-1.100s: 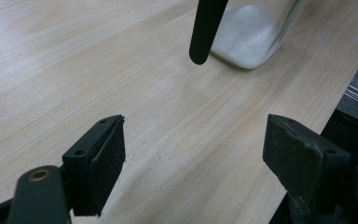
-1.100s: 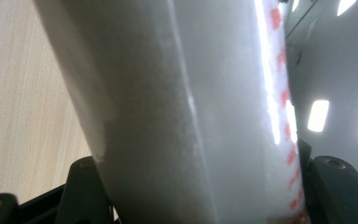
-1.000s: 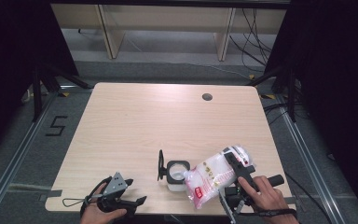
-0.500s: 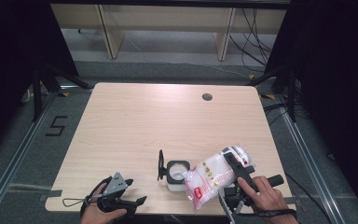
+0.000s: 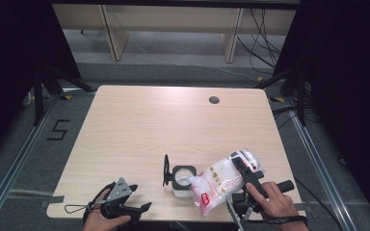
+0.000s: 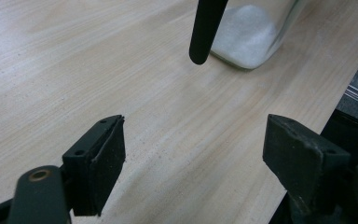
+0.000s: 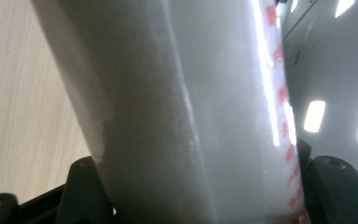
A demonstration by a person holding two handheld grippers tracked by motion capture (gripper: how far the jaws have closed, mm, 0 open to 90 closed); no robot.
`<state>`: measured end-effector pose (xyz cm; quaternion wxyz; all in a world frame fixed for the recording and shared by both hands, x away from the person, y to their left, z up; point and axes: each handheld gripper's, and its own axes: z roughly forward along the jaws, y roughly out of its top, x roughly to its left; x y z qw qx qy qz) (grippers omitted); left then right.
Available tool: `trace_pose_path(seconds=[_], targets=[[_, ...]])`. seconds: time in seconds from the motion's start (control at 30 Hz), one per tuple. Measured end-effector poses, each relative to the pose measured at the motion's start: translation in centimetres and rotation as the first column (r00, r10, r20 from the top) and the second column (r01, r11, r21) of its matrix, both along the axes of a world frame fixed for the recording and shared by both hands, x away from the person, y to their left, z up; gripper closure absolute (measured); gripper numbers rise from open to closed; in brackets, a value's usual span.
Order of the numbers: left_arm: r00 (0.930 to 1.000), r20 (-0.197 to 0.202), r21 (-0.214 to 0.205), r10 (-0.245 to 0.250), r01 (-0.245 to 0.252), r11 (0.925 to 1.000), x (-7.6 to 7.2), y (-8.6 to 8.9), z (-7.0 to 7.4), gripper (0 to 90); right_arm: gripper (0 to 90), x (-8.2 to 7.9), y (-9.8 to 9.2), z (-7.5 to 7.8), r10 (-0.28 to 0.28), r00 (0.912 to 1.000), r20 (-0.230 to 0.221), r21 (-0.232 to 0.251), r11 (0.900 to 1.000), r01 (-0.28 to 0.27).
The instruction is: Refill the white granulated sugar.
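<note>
right tool (image 5: 241,166) clamped on bag (image 5: 221,183) | bag mouth tips toward 9 o'clock over jar (image 5: 183,179) | my left tool (image 5: 142,208) open, idle, jar at its 2 o'clock | tabletop (image 5: 149,130)

1. The far half of the table (image 5: 139,120) lies bare, with wide room for a hand; a small round hole (image 5: 214,100) sits near the far right edge.
2. Near centre, the open jar (image 5: 183,179) with its upright black lid (image 5: 165,170) blocks the way.
3. The tilted white bag (image 5: 219,185) fills the near right, touching the jar's rim.
4. Bare wood lies between the left gripper (image 5: 142,208) and the jar.
</note>
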<state>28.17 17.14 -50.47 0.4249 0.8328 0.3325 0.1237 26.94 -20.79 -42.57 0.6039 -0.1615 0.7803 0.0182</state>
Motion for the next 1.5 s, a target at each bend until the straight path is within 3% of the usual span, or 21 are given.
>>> trace_pose_path(seconds=[0.03, 0.07, 0.17, 0.2, 0.3, 0.37, 0.43, 0.5, 0.57, 0.6, 0.67, 0.73, 0.77, 0.83, 0.87, 0.9, 1.03, 1.23, 1.3, 1.33, 1.5], targets=[[1.0000, 0.000, 0.001, 0.000, 0.000, 1.0000, 0.0, 0.0, 0.0, 20.4, 41.0, 0.1, -0.1, -0.2, 0.015, 0.9998, 0.010, 0.021, 0.9997, -0.016], [1.0000, 0.001, -0.001, 0.001, -0.001, 1.0000, 0.0, 0.0, 0.0, 20.4, 41.0, 0.0, 0.1, 0.2, 0.022, 0.9996, 0.018, -0.025, 0.9995, -0.021], [0.9999, 0.002, -0.023, 0.012, -0.012, 0.9997, 0.0, -0.1, -0.2, 20.4, 41.0, 0.1, 0.0, 0.1, 0.027, 0.9994, 0.023, -0.011, 0.9996, -0.026], [1.0000, -0.001, -0.001, 0.002, -0.002, 1.0000, 0.0, 0.0, 0.0, 20.4, 41.0, 0.0, 0.0, -0.1, 0.002, 0.9999, 0.010, 0.006, 1.0000, -0.002], [1.0000, -0.003, 0.006, -0.001, 0.001, 1.0000, 0.0, 0.0, 0.1, 20.4, 41.0, 0.1, 0.0, 0.2, 0.036, 0.9989, 0.028, -0.014, 0.9993, -0.036], [1.0000, -0.003, -0.021, 0.009, -0.009, 0.9997, 0.0, -0.1, -0.1, 20.4, 41.0, 0.1, 0.1, 0.2, 0.035, 0.9989, 0.030, -0.015, 0.9993, -0.035], [1.0000, -0.001, 0.001, 0.000, 0.000, 1.0000, 0.0, 0.0, 0.0, 20.4, 40.9, 0.1, -0.1, -0.1, 0.014, 0.9998, 0.013, 0.016, 0.9998, -0.014], [1.0000, 0.000, -0.023, 0.001, -0.001, 0.9997, -0.1, -0.1, 0.0, 20.4, 41.0, 0.1, 0.0, 0.3, 0.011, 0.9999, -0.009, -0.019, 0.9997, -0.011], [0.9995, -0.018, -0.038, 0.024, -0.025, 0.9990, -0.1, -0.2, -0.1, 20.4, 41.0, 0.1, -0.2, -0.3, -0.011, 0.9998, -0.019, 0.060, 0.9981, 0.012], [0.9999, -0.007, -0.011, 0.008, -0.008, 0.9999, 0.0, -0.1, 0.0, 20.4, 41.0, 0.4, -0.2, -0.2, 0.034, 0.9994, 0.011, 0.051, 0.9981, -0.034], [1.0000, -0.001, -0.009, 0.003, -0.003, 1.0000, 0.0, 0.0, 0.0, 20.4, 41.0, 0.3, -0.3, -0.3, -0.002, 0.9994, -0.033, 0.062, 0.9981, 0.005], [0.9997, -0.011, -0.021, 0.020, -0.020, 0.9996, -0.1, -0.1, 0.0, 20.4, 41.0, 0.4, -0.5, -0.5, -0.004, 0.9993, -0.038, 0.088, 0.9961, 0.008], [0.9995, -0.021, -0.025, 0.024, -0.025, 0.9994, -0.1, -0.2, 0.0, 20.4, 41.0, 0.4, -0.4, -0.3, -0.004, 0.9995, -0.031, 0.060, 0.9982, 0.006], [1.0000, -0.002, -0.020, 0.007, -0.007, 0.9998, -0.1, -0.1, -0.1, 20.4, 41.0, 0.5, -0.6, -0.5, -0.013, 0.9987, -0.049, 0.104, 0.9944, 0.018], [1.0000, -0.004, -0.010, -0.002, 0.002, 1.0000, -0.1, 0.0, 0.0, 20.4, 41.1, 0.6, -0.6, -0.2, 0.002, 0.9993, -0.036, 0.071, 0.9975, 0.000], [1.0000, -0.002, -0.027, 0.005, -0.005, 0.9996, -0.1, -0.2, 0.0, 20.4, 41.1, 0.5, -0.8, -0.7, -0.023, 0.9979, -0.060, 0.135, 0.9904, 0.031], [0.9999, -0.010, -0.014, 0.012, -0.012, 0.9998, -0.1, -0.1, 0.0, 20.4, 41.1, 0.6, -0.7, -0.2, -0.002, 0.9995, -0.030, 0.077, 0.9970, 0.005], [0.9998, -0.015, -0.018, 0.015, -0.016, 0.9997, -0.1, -0.1, 0.0, 20.4, 41.1, 0.7, -0.8, -0.1, -0.004, 0.9995, -0.032, 0.072, 0.9974, 0.006], [0.9996, -0.017, -0.040, 0.023, -0.024, 0.9989, -0.2, -0.3, -0.2, 20.4, 41.1, 0.6, -0.8, -0.1, -0.012, 0.9994, -0.033, 0.080, 0.9967, 0.015], [0.9999, -0.008, -0.030, 0.010, -0.010, 0.9995, -0.1, -0.2, -0.1, 20.4, 41.1, 0.5, -1.0, -0.4, -0.039, 0.9978, -0.053, 0.120, 0.9917, 0.045], [0.9998, -0.013, -0.030, 0.012, -0.013, 0.9995, -0.1, -0.2, -0.2, 20.4, 41.1, 0.7, -1.0, 0.0, -0.018, 0.9994, -0.029, 0.078, 0.9968, 0.020]])
